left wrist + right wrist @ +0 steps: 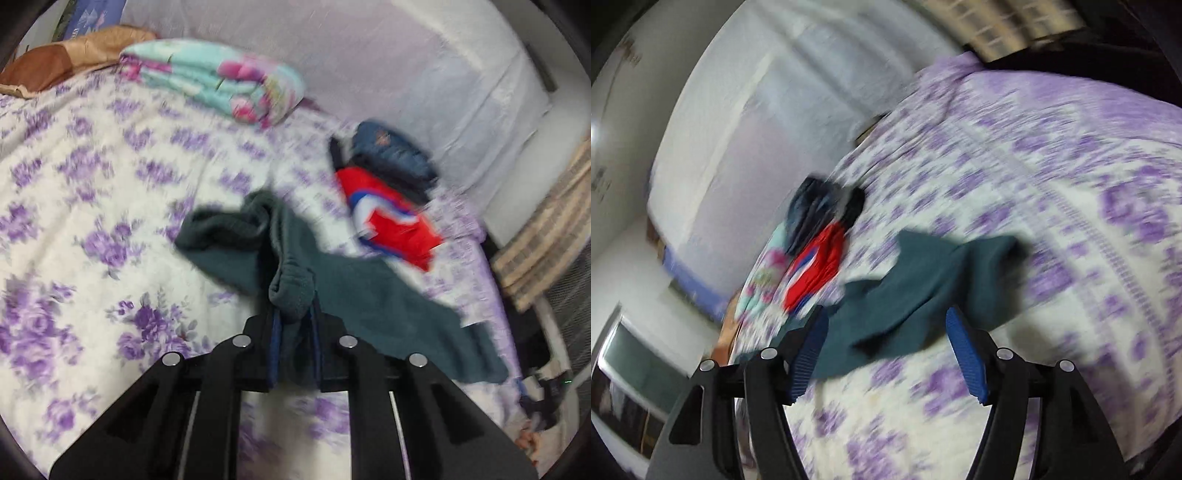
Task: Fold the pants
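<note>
Dark teal pants [332, 284] lie crumpled on the purple-flowered bedspread [92, 184]. My left gripper [293, 317] is shut on a bunched cuff or hem of these pants, the cloth pinched between its blue pads. In the right wrist view the same pants [923, 280] spread across the bedspread [1071, 221]. My right gripper [886, 332] stands open above them, its blue pads [964, 350] wide apart and pressing on nothing. Both views are blurred by motion.
A folded red, white and blue garment [388, 218] and a dark blue folded one [391, 151] lie at the bed's far right. A rolled floral blanket [218, 81] and brown pillow [66, 59] sit at the head. A wall [406, 55] bounds the far side.
</note>
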A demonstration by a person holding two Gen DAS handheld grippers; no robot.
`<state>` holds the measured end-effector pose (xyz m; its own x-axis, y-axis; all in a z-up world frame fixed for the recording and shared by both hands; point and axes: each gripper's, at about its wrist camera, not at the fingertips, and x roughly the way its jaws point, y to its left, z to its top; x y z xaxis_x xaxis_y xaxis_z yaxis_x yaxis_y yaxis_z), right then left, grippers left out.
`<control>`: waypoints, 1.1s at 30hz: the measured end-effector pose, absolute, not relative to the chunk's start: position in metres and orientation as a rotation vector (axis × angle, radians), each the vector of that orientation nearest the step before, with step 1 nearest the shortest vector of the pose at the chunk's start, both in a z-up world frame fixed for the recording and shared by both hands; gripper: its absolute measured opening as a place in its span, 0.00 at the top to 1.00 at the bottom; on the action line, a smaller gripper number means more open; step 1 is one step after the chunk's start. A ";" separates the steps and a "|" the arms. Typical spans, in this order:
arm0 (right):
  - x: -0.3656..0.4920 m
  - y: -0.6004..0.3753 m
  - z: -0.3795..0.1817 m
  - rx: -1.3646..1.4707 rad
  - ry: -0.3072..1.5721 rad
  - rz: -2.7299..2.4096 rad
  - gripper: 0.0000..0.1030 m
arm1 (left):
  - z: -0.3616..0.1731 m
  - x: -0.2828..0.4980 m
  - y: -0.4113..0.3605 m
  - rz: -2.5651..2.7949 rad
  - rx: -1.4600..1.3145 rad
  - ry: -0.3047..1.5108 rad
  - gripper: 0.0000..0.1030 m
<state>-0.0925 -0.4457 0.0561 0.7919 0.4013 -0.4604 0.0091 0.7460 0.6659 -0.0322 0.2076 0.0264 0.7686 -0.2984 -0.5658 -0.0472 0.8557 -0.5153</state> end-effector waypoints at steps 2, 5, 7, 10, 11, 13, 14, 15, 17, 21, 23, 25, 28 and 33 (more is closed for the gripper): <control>-0.088 -0.431 0.055 0.695 0.662 0.293 0.35 | 0.054 -0.044 0.217 -0.163 -0.552 0.622 0.88; -0.084 -0.417 0.051 0.704 0.699 0.347 0.34 | 0.081 -0.049 0.228 -0.194 -0.591 0.565 0.88; -0.080 -0.411 0.047 0.696 0.722 0.338 0.34 | 0.092 -0.047 0.233 -0.184 -0.600 0.544 0.88; -0.073 -0.405 0.039 0.707 0.753 0.354 0.34 | 0.098 -0.044 0.237 -0.166 -0.602 0.544 0.88; -0.068 -0.405 0.038 0.725 0.754 0.378 0.35 | 0.098 -0.041 0.238 -0.166 -0.604 0.550 0.88; -0.059 -0.400 0.038 0.751 0.756 0.406 0.35 | 0.096 -0.039 0.237 -0.157 -0.604 0.554 0.88; -0.053 -0.398 0.036 0.758 0.768 0.409 0.35 | 0.095 -0.039 0.236 -0.156 -0.604 0.556 0.88; -0.044 -0.396 0.032 0.767 0.798 0.406 0.38 | 0.095 -0.040 0.238 -0.155 -0.607 0.556 0.88; -0.035 -0.391 0.022 0.799 0.844 0.415 0.44 | 0.094 -0.042 0.239 -0.156 -0.615 0.552 0.88; -0.033 -0.390 0.009 0.841 0.860 0.415 0.58 | 0.094 -0.044 0.244 -0.145 -0.612 0.551 0.87; -0.032 -0.393 0.009 0.850 0.832 0.414 0.71 | 0.094 -0.041 0.247 -0.141 -0.612 0.553 0.87; -0.027 -0.396 0.011 0.828 0.807 0.395 0.93 | 0.093 -0.038 0.248 -0.139 -0.618 0.553 0.87; -0.017 -0.405 0.022 0.819 0.762 0.365 0.97 | 0.093 -0.027 0.251 -0.133 -0.627 0.552 0.87; 0.025 -0.416 0.057 0.793 0.693 0.359 0.97 | 0.103 0.015 0.254 -0.096 -0.610 0.552 0.87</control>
